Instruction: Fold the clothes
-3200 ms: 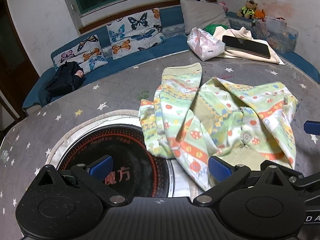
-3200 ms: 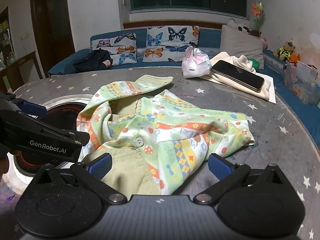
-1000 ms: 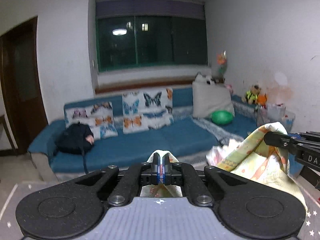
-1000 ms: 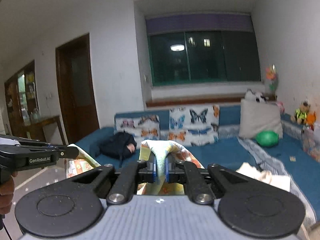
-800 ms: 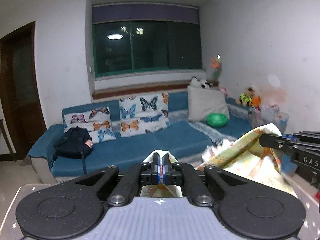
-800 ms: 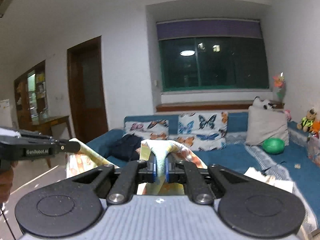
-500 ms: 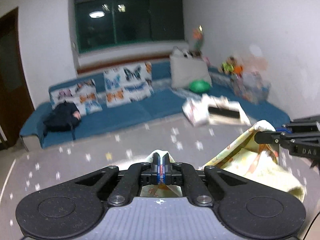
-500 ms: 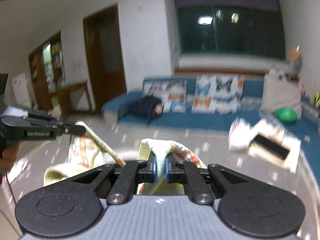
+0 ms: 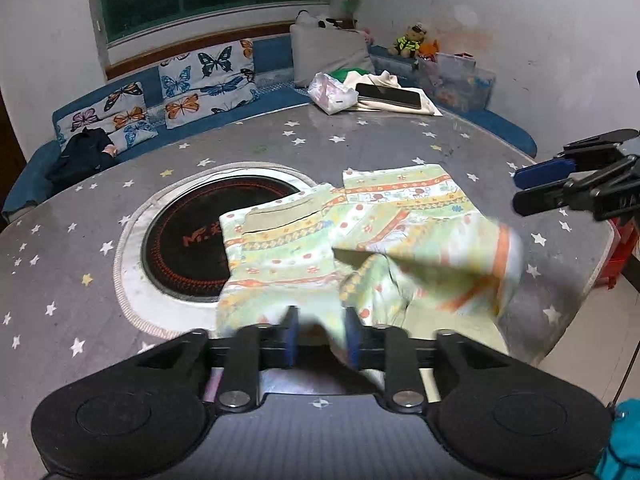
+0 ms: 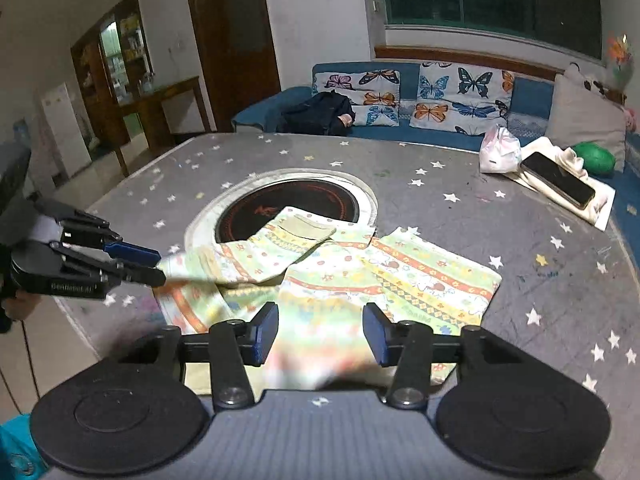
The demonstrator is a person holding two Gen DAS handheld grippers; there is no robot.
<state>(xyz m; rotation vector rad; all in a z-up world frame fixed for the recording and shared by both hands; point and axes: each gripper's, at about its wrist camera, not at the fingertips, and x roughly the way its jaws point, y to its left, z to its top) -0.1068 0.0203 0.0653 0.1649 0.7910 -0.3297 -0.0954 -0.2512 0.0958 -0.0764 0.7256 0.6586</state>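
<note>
While the patterned shirt (image 9: 352, 240) drops onto the table (image 9: 120, 184) toward six o'clock, left gripper (image 9: 318, 334) and right gripper (image 10: 320, 330) are opening, released.

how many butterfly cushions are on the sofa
2: butterfly cushion beside the black bag, and a larger butterfly cushion farther right along the blue sofa. Others may be hidden.

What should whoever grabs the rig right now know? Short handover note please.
Left tongs: jaws opening, blurred hem of the green-and-yellow patterned child's shirt between them, pads apart.
Right tongs: jaws opening, same shirt's near edge between them, not pinched.
Shirt lies spread on the grey star-print round table, partly over the black round hotplate.
Done: shirt laid out.
Left: every fold; near edge is blurred, so check it first.
</note>
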